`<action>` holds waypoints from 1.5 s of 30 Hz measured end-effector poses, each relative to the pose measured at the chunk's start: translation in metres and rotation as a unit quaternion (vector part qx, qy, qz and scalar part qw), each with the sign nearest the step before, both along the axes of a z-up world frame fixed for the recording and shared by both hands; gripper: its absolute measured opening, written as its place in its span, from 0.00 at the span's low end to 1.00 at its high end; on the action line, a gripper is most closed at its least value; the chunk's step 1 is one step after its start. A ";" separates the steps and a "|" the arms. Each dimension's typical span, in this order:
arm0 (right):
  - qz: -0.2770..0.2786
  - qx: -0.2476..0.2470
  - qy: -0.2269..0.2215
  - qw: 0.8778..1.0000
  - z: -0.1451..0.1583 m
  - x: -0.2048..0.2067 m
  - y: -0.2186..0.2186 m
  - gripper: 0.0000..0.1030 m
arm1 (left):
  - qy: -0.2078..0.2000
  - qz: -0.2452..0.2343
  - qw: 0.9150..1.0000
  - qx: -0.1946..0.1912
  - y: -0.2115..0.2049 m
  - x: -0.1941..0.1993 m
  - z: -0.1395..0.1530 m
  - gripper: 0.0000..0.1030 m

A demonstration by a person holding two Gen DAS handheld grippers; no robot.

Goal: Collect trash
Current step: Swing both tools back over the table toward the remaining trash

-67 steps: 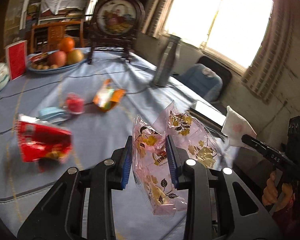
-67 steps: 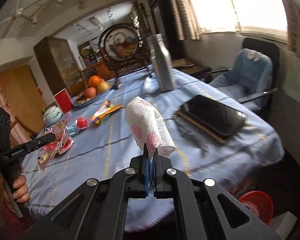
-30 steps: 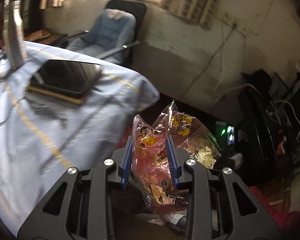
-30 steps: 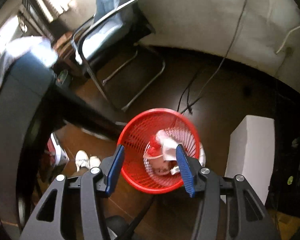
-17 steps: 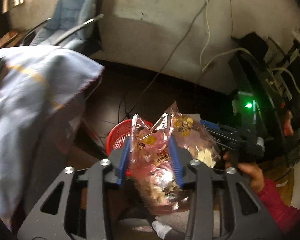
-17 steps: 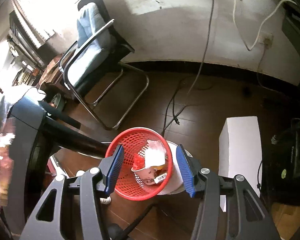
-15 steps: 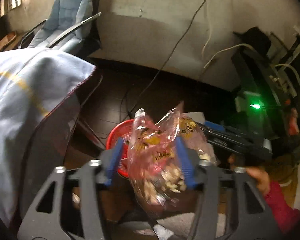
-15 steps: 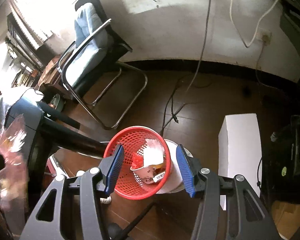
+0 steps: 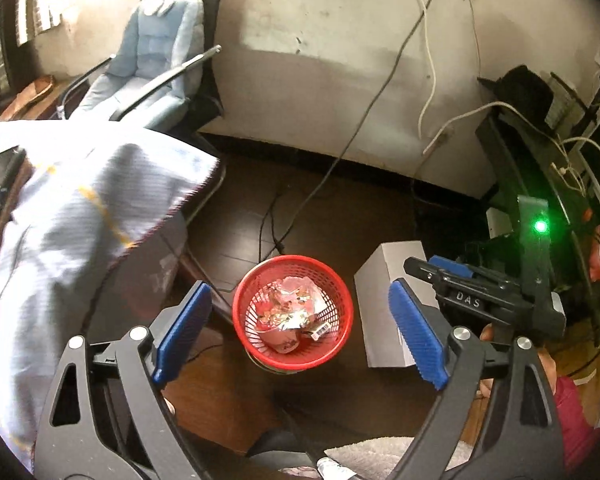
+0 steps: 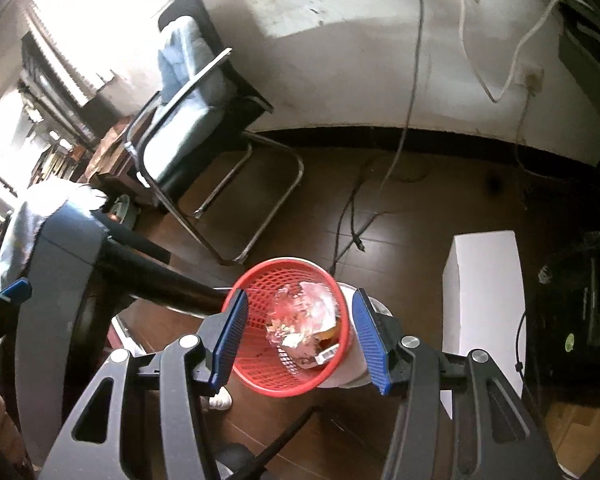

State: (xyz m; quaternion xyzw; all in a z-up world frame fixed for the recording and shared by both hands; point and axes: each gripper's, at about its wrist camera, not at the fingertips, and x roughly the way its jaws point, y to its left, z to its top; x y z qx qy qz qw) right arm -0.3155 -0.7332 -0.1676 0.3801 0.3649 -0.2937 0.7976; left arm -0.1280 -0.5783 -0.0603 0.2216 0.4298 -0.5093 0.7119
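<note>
Both tools hang above the wooden floor (image 9: 340,208), pointing steeply down at a red mesh basket (image 9: 342,312). Left tool (image 9: 300,336): its jaws are opening, already wide, with nothing between the blue pads (image 9: 182,330); the basket shows through the gap far below. Right tool (image 10: 298,338): jaws set moderately apart and empty, again framing the basket. Inside the basket lies the trash: a crumpled pink wrapper with gold printing (image 9: 290,308) on top, with a small barcode scrap (image 9: 320,330) near the rim. The basket stands on the floor just off the corner of the table, whose blue cloth (image 9: 72,208) drapes over that edge. A white box (image 9: 384,320) stands on the floor just beside the basket, and a chair with a blue cushion (image 9: 148,68) sits by the wall beyond. In the left wrist view the right tool appears past the white box, gripped by a hand (image 9: 548,364).
</note>
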 end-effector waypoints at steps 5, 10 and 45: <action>0.022 -0.028 -0.015 0.999 0.032 0.004 0.018 0.53 | -0.001 0.011 1.000 -0.018 0.013 0.001 0.015 0.85; 0.040 -0.053 -0.029 0.997 0.061 0.007 0.035 0.57 | -0.010 0.016 0.999 -0.032 0.028 -0.002 0.029 0.85; 0.316 -0.149 -0.114 0.930 0.200 0.158 0.261 0.72 | -0.111 0.339 0.932 -0.060 0.379 0.148 0.107 0.94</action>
